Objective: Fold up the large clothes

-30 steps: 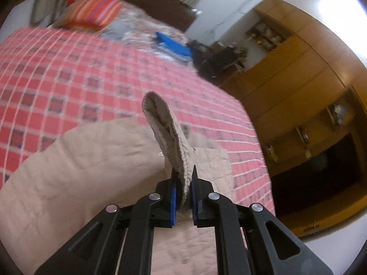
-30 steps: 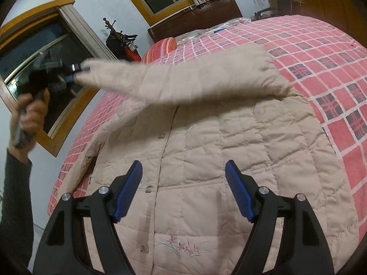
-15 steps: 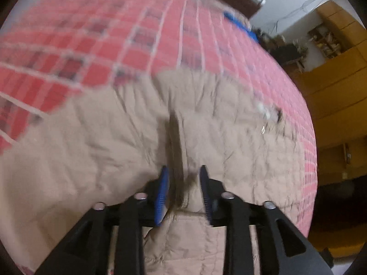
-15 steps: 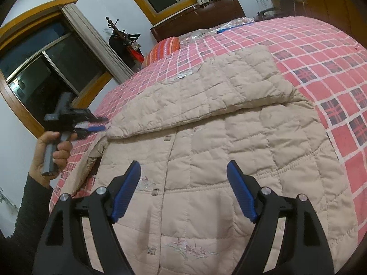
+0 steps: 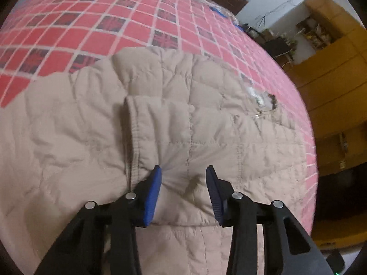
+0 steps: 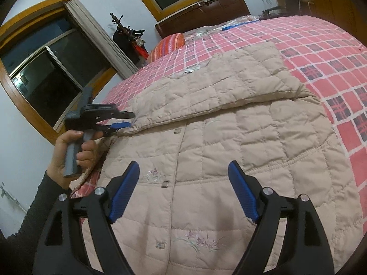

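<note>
A beige quilted jacket (image 6: 229,155) with snap buttons and embroidered flowers lies front up on a red checked bedspread (image 6: 321,52). One sleeve (image 6: 218,91) is folded across its chest. The sleeve's cuff (image 5: 146,126) rests flat on the jacket (image 5: 57,137). My left gripper (image 5: 183,178) is open, with its blue pads on either side of the cuff end and loose fabric between them. In the right wrist view a hand holds that left gripper (image 6: 130,119) at the cuff. My right gripper (image 6: 183,169) hangs open above the lower front of the jacket, holding nothing.
A striped pillow (image 6: 168,45) and a blue item (image 5: 218,11) lie near the dark headboard (image 6: 206,16). A coat stand (image 6: 128,34) and windows (image 6: 52,73) are along the left wall. Wooden cupboards (image 5: 332,68) stand beyond the bed's far side.
The left gripper came down with the raised sleeve, laid it across the jacket and opened, letting go of the cuff. The right gripper stayed open and nearly still.
</note>
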The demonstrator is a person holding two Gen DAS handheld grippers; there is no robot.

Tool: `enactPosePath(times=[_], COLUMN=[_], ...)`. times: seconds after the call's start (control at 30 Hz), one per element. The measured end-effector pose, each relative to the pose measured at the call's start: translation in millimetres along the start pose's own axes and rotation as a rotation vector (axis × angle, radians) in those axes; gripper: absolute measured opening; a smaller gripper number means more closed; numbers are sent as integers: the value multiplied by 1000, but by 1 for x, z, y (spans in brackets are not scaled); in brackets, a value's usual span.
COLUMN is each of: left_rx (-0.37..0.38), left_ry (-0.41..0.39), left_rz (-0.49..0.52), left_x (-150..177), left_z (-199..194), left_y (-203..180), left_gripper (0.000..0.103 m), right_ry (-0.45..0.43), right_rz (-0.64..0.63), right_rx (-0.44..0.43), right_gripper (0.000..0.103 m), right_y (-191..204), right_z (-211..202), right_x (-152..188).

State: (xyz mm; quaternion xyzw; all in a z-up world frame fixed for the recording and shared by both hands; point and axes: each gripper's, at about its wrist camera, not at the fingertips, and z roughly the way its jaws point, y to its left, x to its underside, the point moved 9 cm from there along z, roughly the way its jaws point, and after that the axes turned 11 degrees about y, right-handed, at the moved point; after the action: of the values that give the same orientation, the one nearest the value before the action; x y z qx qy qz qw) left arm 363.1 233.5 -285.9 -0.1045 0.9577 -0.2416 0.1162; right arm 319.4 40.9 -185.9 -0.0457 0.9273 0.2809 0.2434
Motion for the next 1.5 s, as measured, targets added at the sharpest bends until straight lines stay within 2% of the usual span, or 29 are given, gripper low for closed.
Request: enactPosePath(times=[0.13,0.17,0.33,0.57,0.63,0.77,0.83,0.93,1.07,1.13,1.2,1.23,1.33,1.5], left_rx=[9,31,111,153,156,166,133,114,140,141,148,151,132,81], left_ry=[-83,-117,-215,-321,-350,-426,-453,-474,-535,-553,-532,-523,-551,-636], left_rz=[13,3,-131,-465,-546,-670,-717,-756,-773,-781,-785,-784,-769,-638], left_x=[13,24,81,199,218,247,256,256,248,244,241,240,238,193], left_z=[-52,-70,-121,-159,-165,-182,-188,-189,-197,-200,-197,-196,-208,-265], left_y=[11,19,81,203,229,272,293,313,329,334,333,333,331,300], left_gripper=[73,78,82,82,82,82,82,82,82,77,33,18,10,6], right_ry=[0,1,19,45,52,65,68,74,64,62,64,67,79,65], right_rz=[-11,-15,-62,-109,-123,-138,-145,-148,-140,-133,-128,-126,-121,-127], right_rx=[-29,-35,-80,-141,-153,-171,-177,-174,-167,-165,-159,-159,-164,-163], right_gripper=[80,80,80,82,82,82,82,83,83,83,83,83,83,83], right_y=[8,11,35,64,72,82,86,87,85,82,80,79,79,80], right_z=[1,2,7,16,18,22,23,24,20,19,19,20,23,17], right_x=[-1,-1,4,4,5,7,10,12,10,10,10,10,12,9])
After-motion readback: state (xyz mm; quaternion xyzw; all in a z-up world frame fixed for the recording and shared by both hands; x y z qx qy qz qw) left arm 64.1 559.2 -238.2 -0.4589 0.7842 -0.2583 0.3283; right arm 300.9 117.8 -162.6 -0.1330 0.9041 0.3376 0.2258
